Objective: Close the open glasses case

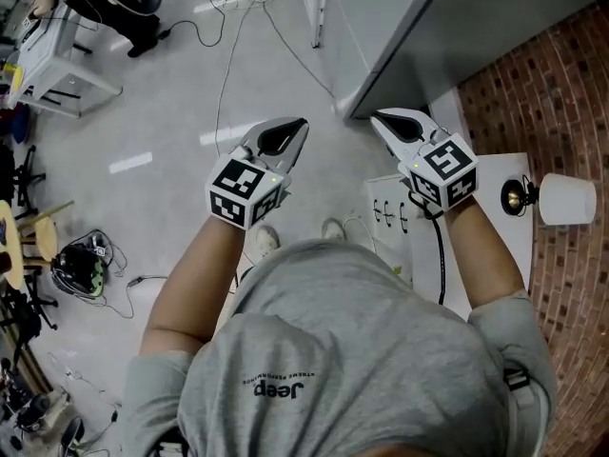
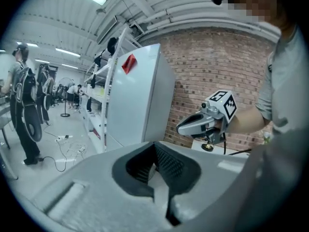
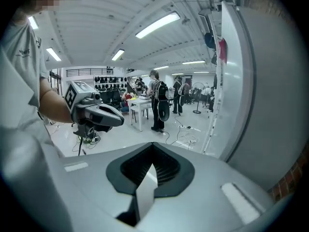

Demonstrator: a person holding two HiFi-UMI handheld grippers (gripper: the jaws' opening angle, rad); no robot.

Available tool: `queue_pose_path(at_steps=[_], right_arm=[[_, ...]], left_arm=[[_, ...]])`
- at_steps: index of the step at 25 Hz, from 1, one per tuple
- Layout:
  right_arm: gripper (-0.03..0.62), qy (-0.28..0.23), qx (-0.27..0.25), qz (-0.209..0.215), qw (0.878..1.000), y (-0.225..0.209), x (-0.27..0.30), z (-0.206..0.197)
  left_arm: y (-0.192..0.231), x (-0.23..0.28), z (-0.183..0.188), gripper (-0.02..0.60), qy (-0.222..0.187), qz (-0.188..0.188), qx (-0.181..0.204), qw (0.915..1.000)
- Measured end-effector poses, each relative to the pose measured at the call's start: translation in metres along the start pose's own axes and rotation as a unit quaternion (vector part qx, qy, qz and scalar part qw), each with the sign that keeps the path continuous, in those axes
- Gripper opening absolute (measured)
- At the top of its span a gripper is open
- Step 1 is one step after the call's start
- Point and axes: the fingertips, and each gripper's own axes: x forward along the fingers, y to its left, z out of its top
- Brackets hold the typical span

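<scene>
A pale workshop floor strewn with cables is stretching away at the left; the left gripper is hovering above it, jaws pressed together on nothing; the right gripper is hanging beside it, jaws likewise closed and empty, near a grey cabinet; a white table is carrying a lamp by the brick wall; the glasses case is showing in no view.

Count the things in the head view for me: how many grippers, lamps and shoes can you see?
Grippers: 2, the left gripper and the right gripper
Lamps: 1, the lamp
Shoes: 2, one shoe and the other shoe
Total: 5
</scene>
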Motion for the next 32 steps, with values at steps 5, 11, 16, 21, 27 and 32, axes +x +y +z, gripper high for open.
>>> queue_pose_path(at_steps=[5, 11, 16, 21, 27, 32], right_arm=[[0.009, -0.023, 0.004, 0.014, 1.0, 0.032, 0.033, 0.04], [0.009, -0.047, 0.015, 0.028, 0.998, 0.062, 0.062, 0.074], [0.009, -0.062, 0.011, 0.04, 0.997, 0.083, 0.077, 0.093], [0.009, -0.075, 0.021, 0.044, 0.996, 0.092, 0.087, 0.106], [0.009, -0.077, 0.02, 0.05, 0.996, 0.1, 0.096, 0.111], [0.008, -0.079, 0.017, 0.054, 0.995, 0.104, 0.096, 0.113]], left_arm=[[0.04, -0.06, 0.012, -0.003, -0.026, 0.05, -0.015, 0.9983], [0.07, -0.114, 0.015, -0.003, -0.041, 0.093, -0.025, 0.9945], [0.084, -0.145, 0.017, -0.003, -0.053, 0.118, -0.034, 0.9909], [0.092, -0.167, 0.019, -0.003, -0.059, 0.134, -0.04, 0.9884], [0.096, -0.18, 0.018, -0.003, -0.064, 0.143, -0.041, 0.9868], [0.094, -0.183, 0.017, -0.003, -0.066, 0.144, -0.042, 0.9865]])
